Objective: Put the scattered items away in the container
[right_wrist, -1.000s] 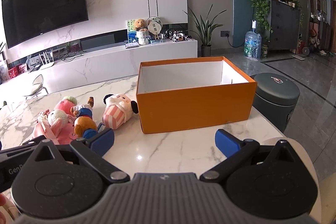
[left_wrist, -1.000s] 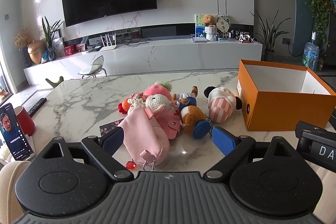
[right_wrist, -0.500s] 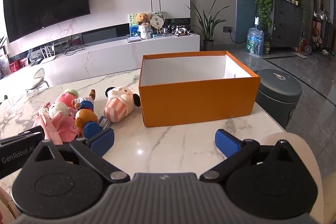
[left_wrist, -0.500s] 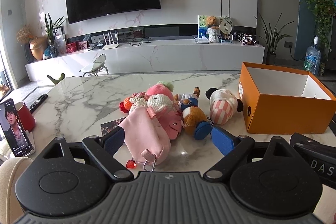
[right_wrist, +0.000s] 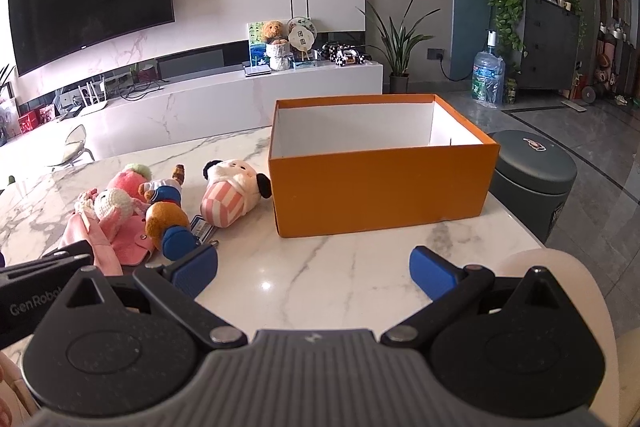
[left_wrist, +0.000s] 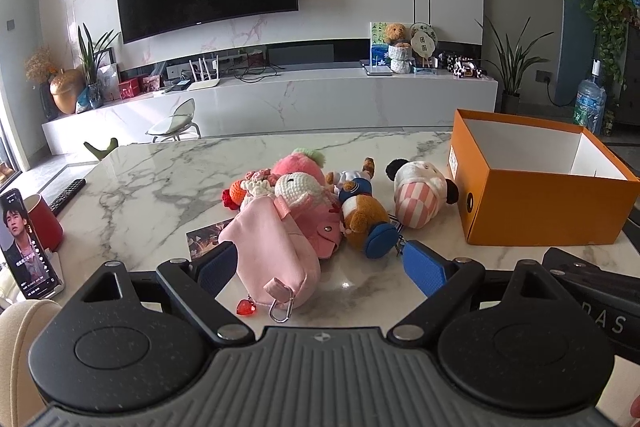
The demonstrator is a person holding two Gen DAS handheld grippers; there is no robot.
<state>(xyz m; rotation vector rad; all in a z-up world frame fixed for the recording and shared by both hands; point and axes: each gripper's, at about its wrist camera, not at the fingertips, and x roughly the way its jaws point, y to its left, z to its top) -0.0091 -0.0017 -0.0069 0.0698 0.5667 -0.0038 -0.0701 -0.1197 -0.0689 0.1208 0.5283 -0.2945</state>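
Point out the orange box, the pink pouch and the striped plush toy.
orange box [right_wrist: 380, 187]: right wrist view, on its near outer wall.
pink pouch [left_wrist: 272, 247]: left wrist view, on the middle of its body.
striped plush toy [left_wrist: 416, 205]: left wrist view, on its pink-and-white striped body.

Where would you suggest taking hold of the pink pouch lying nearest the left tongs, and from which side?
Probably across the pink pouch at its plump middle, coming straight forward from the near edge. It lies lengthwise between the open left tongs, clip end toward them, so the fingers already flank it. The soft body should compress; the small clip and heart charm offer little to pinch.
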